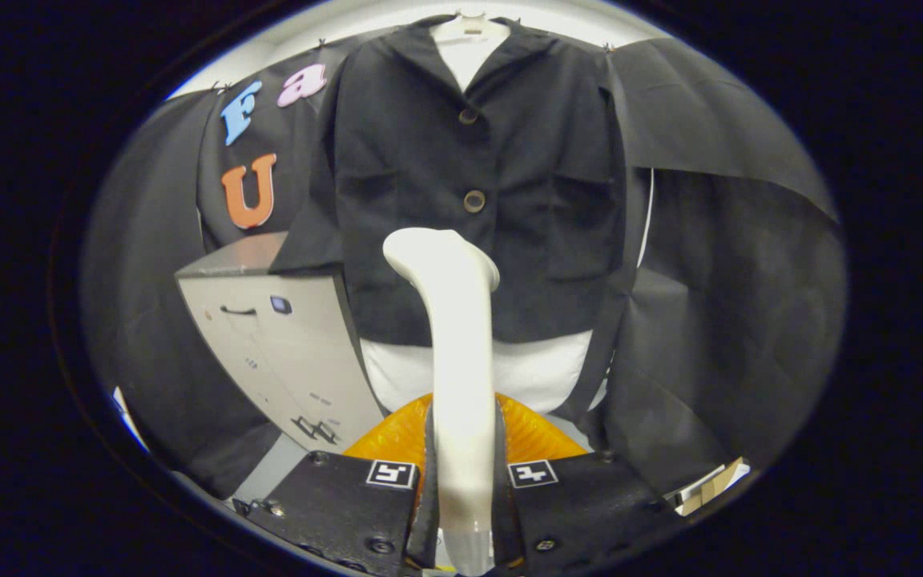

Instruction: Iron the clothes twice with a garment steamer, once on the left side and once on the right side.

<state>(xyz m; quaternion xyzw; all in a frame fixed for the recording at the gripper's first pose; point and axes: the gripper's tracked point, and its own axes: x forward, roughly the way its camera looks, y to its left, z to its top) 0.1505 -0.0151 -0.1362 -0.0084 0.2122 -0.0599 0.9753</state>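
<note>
Garment steamer (453, 353) is gripped by its pale handle, which stands upright between the two fingers of the gripper (464, 489); both fingers are pressed against the handle's sides, so the gripper is clenched on it. The steamer's head is bent over at the top and is seen in front of the lower middle of the jacket, just under the lower button; whether the head touches the cloth cannot be told. An amber translucent part (534, 433) of the steamer's body is seen low behind the handle, just above the finger bases. Square black-and-white markers (391, 473) are carried on each finger mount. The dark jacket (429, 184) is hung straight ahead, beyond the fingers, buttoned shut with two brown buttons (473, 200) down the centre; a patch pocket is visible on the side of the jacket away from the box. A white garment (465, 48) is worn under it, shown at the collar opening and again below the jacket hem. A grey box-like cabinet (285, 344) is placed beside the jacket, on the side of the coloured letters, its top corner overlapped by the jacket's sleeve. Black booth cloth (734, 264) is draped behind and to both sides of the jacket. A small pale cardboard-like object (714, 485) is seen low at the far side, too unclear to identify.
</note>
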